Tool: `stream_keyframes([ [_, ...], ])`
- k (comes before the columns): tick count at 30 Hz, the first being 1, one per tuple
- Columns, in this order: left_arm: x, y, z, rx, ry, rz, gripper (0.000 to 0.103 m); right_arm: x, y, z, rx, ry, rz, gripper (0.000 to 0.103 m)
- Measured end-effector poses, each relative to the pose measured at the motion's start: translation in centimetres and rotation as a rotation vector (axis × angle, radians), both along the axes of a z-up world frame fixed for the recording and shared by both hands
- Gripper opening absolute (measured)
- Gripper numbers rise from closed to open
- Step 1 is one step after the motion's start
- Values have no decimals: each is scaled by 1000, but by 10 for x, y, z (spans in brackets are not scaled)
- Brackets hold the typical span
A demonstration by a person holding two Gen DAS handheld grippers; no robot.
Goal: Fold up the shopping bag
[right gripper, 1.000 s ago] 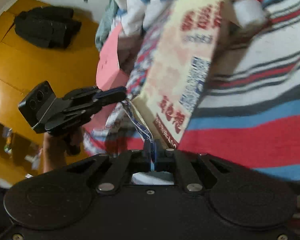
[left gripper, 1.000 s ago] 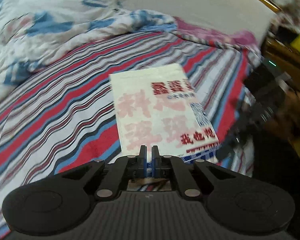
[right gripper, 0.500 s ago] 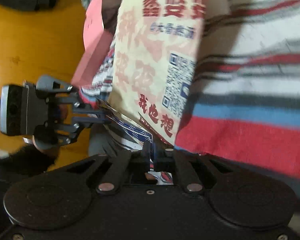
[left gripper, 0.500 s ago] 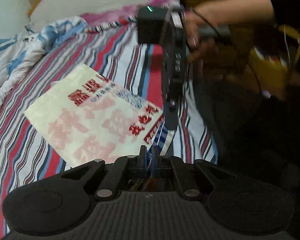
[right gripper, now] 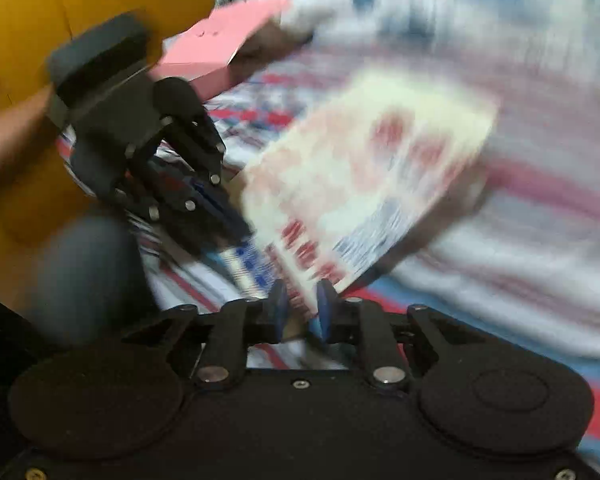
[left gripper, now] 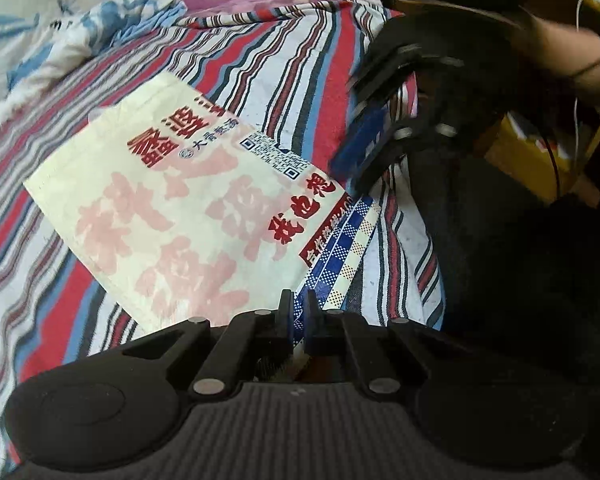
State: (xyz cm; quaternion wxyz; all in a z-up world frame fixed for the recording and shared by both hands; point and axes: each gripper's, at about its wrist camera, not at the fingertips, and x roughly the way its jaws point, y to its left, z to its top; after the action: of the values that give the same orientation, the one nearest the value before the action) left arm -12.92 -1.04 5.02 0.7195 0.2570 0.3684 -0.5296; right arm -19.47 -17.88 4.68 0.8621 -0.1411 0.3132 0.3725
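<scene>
The cream shopping bag (left gripper: 172,208) with red and pink characters lies flat on the striped bedsheet (left gripper: 300,60). My left gripper (left gripper: 298,300) is shut on its blue-check strap (left gripper: 340,248) at the near edge. My right gripper (left gripper: 348,184) hovers blurred at the bag's right corner. In the right wrist view the picture is smeared; the right gripper (right gripper: 300,292) has its jaws opening, with the bag's (right gripper: 364,168) near edge loose between them. The left gripper (right gripper: 240,236) shows at the left, clamped on the strap.
A white and blue quilt (left gripper: 80,32) is bunched at the far left of the bed. A pink box (right gripper: 220,48) lies past the bag. A person's forearm (left gripper: 560,44) reaches in from the right. The bed's edge drops off at the right (left gripper: 428,264).
The right jaws have come apart off the strap, and that gripper has rolled and swung off to the bag's right corner. The left gripper has sunk toward the bed, still holding the strap.
</scene>
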Motion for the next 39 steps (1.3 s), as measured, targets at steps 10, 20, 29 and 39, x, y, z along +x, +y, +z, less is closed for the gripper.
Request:
stream_keyframes([
  [10, 17, -4, 4, 19, 119, 72, 3, -34, 62, -36, -410, -375, 99, 16],
  [20, 27, -18, 7, 96, 188, 160, 3, -40, 80, -53, -521, -424, 160, 18],
  [29, 18, -7, 25, 61, 50, 86, 3, 49, 27, -20, -73, 122, 180, 17],
  [39, -31, -19, 38, 119, -232, -183, 4, 147, -33, -61, 373, 787, 118, 10],
])
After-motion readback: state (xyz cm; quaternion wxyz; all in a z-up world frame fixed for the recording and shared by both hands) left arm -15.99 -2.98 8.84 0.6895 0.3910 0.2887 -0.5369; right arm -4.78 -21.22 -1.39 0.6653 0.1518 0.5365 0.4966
